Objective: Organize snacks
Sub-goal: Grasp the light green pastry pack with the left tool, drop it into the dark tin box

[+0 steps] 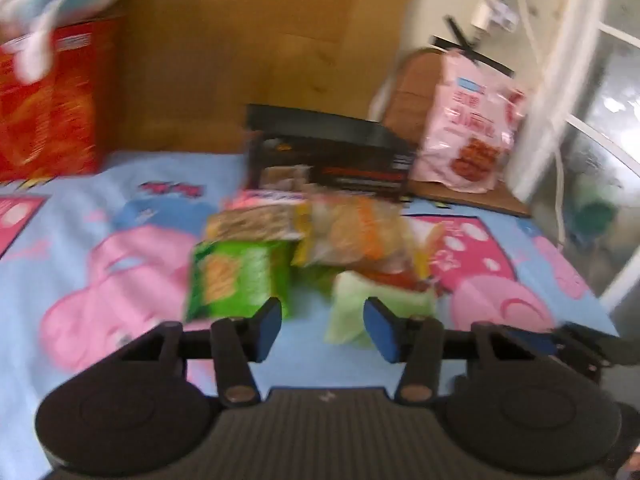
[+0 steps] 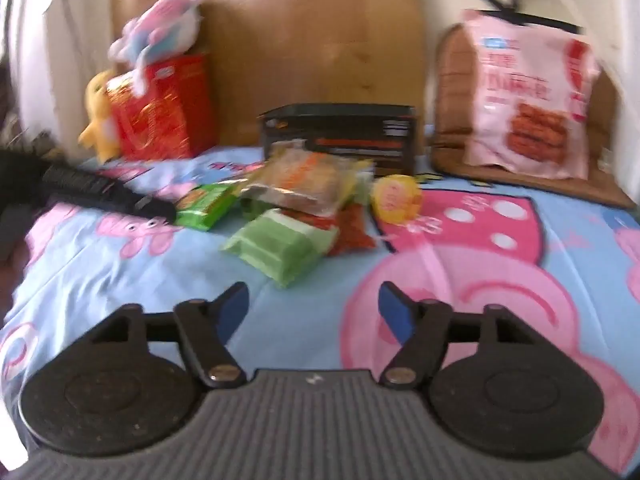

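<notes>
A pile of snack packets lies on a blue and pink cartoon bedsheet (image 1: 100, 240). It holds a bright green cracker packet (image 1: 236, 276), a pale green packet (image 1: 376, 308), an orange-and-clear bag (image 1: 352, 232) and a red packet (image 2: 352, 232). A yellow round lollipop (image 2: 396, 198) lies at the pile's right. A black open box (image 1: 332, 152) stands behind the pile. My left gripper (image 1: 322, 328) is open and empty, close before the green packets. My right gripper (image 2: 314, 312) is open and empty, a little short of the pale green packet (image 2: 280, 246). The left gripper's body (image 2: 100, 192) shows at left.
A red box (image 1: 48, 100) with a plush toy (image 2: 160, 28) on top stands at the back left, a yellow plush (image 2: 98, 120) beside it. A large pink snack bag (image 2: 528, 108) leans at the back right. A wooden headboard (image 1: 260, 40) runs behind.
</notes>
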`<state>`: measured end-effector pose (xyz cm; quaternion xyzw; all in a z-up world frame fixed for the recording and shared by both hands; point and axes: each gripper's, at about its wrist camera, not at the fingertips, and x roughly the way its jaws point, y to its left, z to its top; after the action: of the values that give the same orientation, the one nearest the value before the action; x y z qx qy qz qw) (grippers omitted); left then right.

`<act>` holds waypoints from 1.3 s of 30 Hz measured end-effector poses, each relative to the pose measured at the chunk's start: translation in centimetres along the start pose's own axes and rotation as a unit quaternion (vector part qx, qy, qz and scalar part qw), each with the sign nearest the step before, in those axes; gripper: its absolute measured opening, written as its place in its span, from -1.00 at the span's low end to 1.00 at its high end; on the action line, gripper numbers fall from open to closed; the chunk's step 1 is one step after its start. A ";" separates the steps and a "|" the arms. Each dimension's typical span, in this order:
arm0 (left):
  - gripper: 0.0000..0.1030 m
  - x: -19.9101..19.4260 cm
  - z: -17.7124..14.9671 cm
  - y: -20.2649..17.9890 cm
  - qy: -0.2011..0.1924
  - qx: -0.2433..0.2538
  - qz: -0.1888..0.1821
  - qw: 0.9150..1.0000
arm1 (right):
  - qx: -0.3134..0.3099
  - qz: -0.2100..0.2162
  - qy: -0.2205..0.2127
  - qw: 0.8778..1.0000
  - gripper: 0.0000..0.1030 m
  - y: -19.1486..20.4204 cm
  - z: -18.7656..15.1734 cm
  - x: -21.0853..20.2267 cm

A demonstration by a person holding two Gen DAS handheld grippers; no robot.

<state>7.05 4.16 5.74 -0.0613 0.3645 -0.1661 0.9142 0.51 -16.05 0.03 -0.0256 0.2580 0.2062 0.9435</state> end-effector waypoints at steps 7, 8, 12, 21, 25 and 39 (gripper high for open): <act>-0.44 5.0 -0.8 -0.4 0.062 -0.019 -0.059 0.996 | -0.032 0.016 0.056 0.998 0.05 0.2 0.9 4.4; -0.58 4.8 -1.0 -0.4 0.067 -0.024 -0.074 0.995 | -0.030 0.021 0.051 0.998 0.04 0.1 0.8 4.5; -0.58 2.0 -2.6 -1.1 0.057 -0.028 -0.095 0.993 | -0.042 0.023 0.044 0.998 0.00 0.8 1.0 3.3; -0.58 -1.1 3.9 -1.2 -0.019 -0.004 -0.083 0.996 | -0.053 0.045 -0.044 0.997 0.00 0.5 5.7 1.2; -0.58 1.6 8.9 -1.1 -0.044 0.006 -0.055 0.997 | -0.068 0.025 -0.077 0.994 0.00 -0.8 9.5 4.4; -0.57 10.7 14.2 2.1 -0.045 -0.020 0.018 0.999 | 0.010 -0.030 -0.088 0.996 0.16 -6.6 13.6 13.1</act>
<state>24.63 2.21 8.64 -0.0802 0.3278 -0.1394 0.9310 19.90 -15.07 4.92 -0.0057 0.1749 0.1769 0.9685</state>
